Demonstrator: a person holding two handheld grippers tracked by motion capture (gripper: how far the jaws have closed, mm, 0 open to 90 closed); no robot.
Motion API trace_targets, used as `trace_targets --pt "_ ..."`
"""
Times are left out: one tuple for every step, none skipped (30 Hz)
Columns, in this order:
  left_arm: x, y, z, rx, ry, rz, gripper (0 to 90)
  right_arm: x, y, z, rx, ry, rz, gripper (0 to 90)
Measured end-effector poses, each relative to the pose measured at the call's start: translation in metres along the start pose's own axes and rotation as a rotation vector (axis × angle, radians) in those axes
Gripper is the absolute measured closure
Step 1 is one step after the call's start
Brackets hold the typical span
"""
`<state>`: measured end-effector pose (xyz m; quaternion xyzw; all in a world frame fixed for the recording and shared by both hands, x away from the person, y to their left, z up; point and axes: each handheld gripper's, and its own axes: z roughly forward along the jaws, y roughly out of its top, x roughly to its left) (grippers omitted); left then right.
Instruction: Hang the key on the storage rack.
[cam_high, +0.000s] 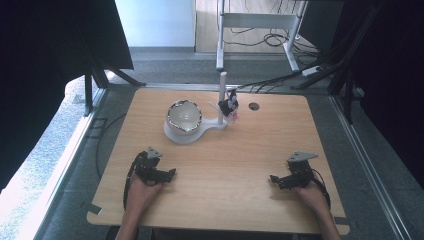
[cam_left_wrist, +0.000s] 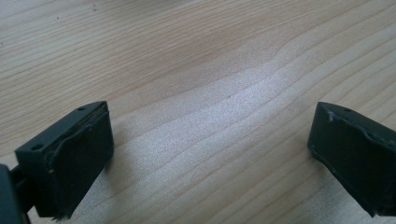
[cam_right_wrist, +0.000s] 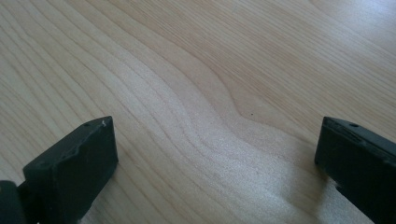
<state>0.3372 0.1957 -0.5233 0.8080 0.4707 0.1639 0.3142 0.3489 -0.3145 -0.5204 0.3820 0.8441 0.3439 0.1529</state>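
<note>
A pale bowl (cam_high: 183, 117) sits on a white stand base (cam_high: 176, 135) at the table's far middle. An upright white post (cam_high: 222, 95) rises from the base, with a small dark object (cam_high: 229, 107) hanging on it. My left gripper (cam_high: 172, 173) rests near the front left, held by a hand, its jaws wide apart over bare wood (cam_left_wrist: 210, 121). My right gripper (cam_high: 273, 178) rests near the front right, jaws also wide apart over bare wood (cam_right_wrist: 215, 135). Both are open with nothing between their fingers.
The wooden table (cam_high: 260, 145) has a small round hole (cam_high: 254, 106) at the far right of middle. Cables (cam_high: 280, 80) run on the floor behind it. A white desk frame (cam_high: 260, 22) stands farther back, dark curtains at both sides.
</note>
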Motion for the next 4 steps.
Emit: trace_targets --pt "-0.0002 -0.0001 0.0000 0.000 0.000 0.000 0.2 0.0004 -0.0002 0.0000 0.000 -0.003 0.003 0.0" --pt "0.0001 0.0000 0.0000 0.000 0.000 0.000 0.3 0.0006 -0.0003 -0.0002 0.000 -0.004 0.004 0.0" --pt "-0.0001 -0.0001 0.0000 -0.001 0.000 0.000 0.3 0.0008 -0.0003 -0.0002 0.000 -0.005 0.003 0.0" --pt "-0.0001 -0.0001 0.0000 -0.001 0.000 0.000 0.3 0.0008 -0.0003 -0.0002 0.000 -0.005 0.003 0.0"
